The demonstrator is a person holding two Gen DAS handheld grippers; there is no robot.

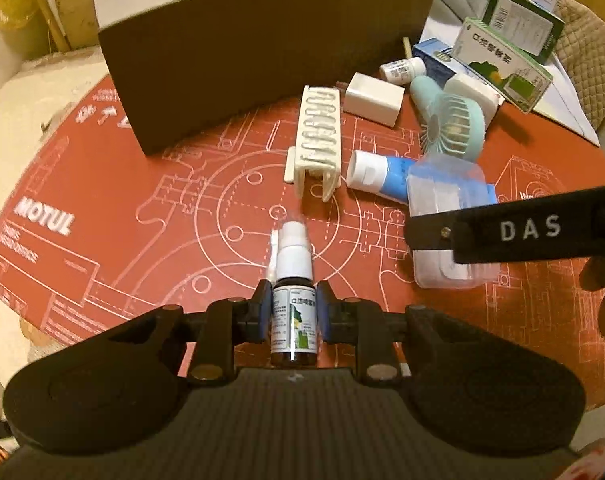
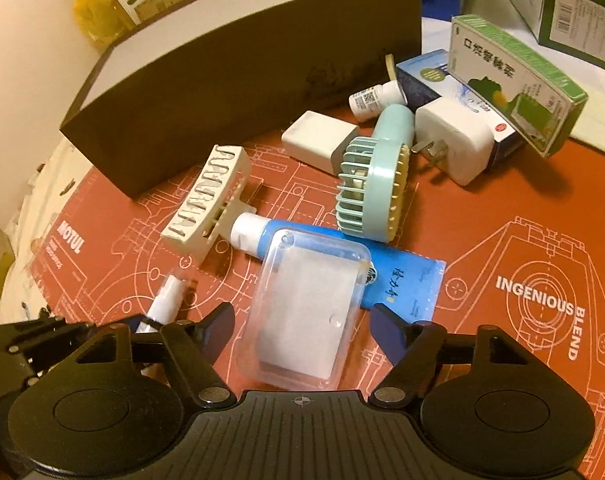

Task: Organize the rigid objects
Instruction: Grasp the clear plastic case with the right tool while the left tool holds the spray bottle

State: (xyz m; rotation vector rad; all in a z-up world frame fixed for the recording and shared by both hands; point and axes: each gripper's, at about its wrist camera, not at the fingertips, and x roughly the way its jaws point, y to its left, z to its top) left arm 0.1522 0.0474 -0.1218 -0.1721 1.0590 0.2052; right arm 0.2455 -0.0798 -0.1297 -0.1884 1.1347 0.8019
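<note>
My left gripper (image 1: 293,312) is shut on a small brown spray bottle (image 1: 292,320) with a white nozzle, held just over the red mat; its nozzle also shows in the right wrist view (image 2: 167,298). My right gripper (image 2: 302,326) is open, its fingers either side of a clear plastic case (image 2: 308,312) lying on the mat and partly on a blue tube (image 2: 342,256). The case also shows in the left wrist view (image 1: 446,200), under the right gripper's arm. A brown open box (image 1: 262,52) stands at the back.
On the red mat (image 1: 102,208) lie a cream slotted holder (image 1: 316,136), a mint hand fan (image 2: 376,184), two white chargers (image 2: 318,140) (image 2: 458,144), a small white bottle (image 2: 372,100) and medicine cartons (image 2: 514,80) at the right back.
</note>
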